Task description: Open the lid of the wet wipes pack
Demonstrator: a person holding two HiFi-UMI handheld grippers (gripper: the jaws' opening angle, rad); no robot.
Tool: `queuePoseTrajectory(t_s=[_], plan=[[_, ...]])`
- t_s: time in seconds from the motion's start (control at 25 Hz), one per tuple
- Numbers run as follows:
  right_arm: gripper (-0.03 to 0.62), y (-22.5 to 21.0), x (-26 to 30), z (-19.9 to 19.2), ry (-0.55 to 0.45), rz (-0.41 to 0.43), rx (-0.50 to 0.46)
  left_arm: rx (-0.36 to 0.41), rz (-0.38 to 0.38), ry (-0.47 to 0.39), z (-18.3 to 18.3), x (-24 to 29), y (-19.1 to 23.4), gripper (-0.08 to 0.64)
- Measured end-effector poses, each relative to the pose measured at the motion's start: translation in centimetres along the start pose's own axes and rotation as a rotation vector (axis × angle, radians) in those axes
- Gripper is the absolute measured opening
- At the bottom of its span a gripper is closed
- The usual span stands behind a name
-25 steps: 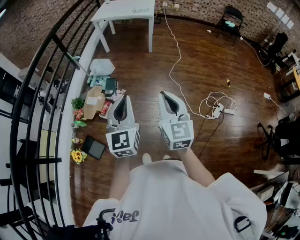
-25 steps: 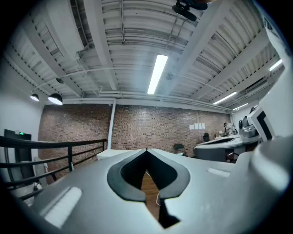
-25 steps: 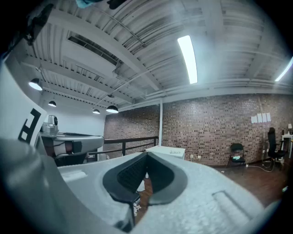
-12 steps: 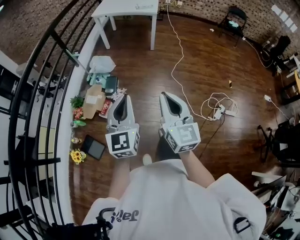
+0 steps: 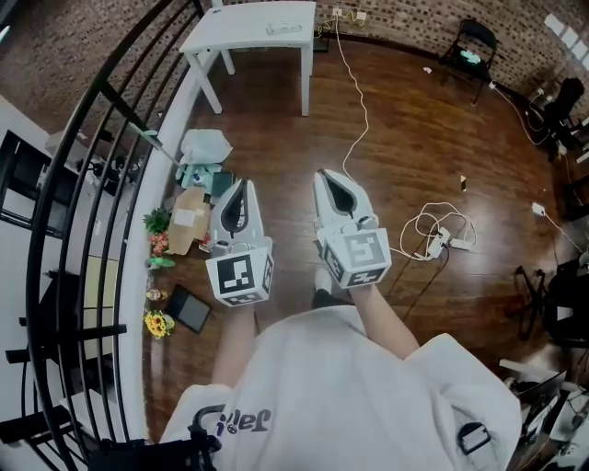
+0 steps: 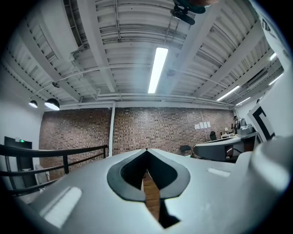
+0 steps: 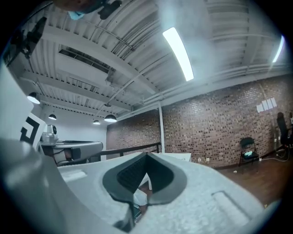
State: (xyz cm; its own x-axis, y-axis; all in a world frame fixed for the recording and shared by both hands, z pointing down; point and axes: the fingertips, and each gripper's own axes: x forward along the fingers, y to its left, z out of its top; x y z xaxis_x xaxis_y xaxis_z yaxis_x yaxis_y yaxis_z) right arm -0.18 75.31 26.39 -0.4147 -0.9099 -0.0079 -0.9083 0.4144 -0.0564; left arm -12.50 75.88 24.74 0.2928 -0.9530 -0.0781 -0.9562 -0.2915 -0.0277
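grey two-jaw grippers, two: left gripper [image 5: 237, 184], right gripper [image 5: 324, 175]. white cubes with black square markers, two, one on each gripper [image 5: 241, 276] [image 5: 357, 256].
white rectangular table [image 5: 248, 20], one.
black folding chair [image 5: 474, 41], one.
black metal railing of curved bars [image 5: 83, 230], one.
white power strip with coiled white cable [image 5: 451, 243], one.
white crumpled plastic bag [image 5: 204, 144], one.
brown cardboard box [image 5: 189, 213], one.
flat black slab, tablet-like [image 5: 189, 309], one.
bunch of yellow flowers [image 5: 156, 324], one.
person in a white shirt [image 5: 350, 396], one.
long white ceiling strip light [image 6: 158, 68], one in the left gripper view.
round black pendant lamps, two in that same view [image 6: 51, 104] [image 6: 33, 104].
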Motion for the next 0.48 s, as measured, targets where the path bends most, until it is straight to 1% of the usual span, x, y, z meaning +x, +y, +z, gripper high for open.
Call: queuePoseTrajectory(t_s=[0.2,0.48], plan=[[-0.011,-4.7,2.0,-0.2,0.023,-0.01,-0.009,0.0,0.014,0.015,-0.5,4.6,-1.8,0.015],[-0.011,-11.3,3.1,0.3,0.011,-0.036,-0.023,-0.025,0.012,0.038,-1.8,10.2,-5.8,0.015]])
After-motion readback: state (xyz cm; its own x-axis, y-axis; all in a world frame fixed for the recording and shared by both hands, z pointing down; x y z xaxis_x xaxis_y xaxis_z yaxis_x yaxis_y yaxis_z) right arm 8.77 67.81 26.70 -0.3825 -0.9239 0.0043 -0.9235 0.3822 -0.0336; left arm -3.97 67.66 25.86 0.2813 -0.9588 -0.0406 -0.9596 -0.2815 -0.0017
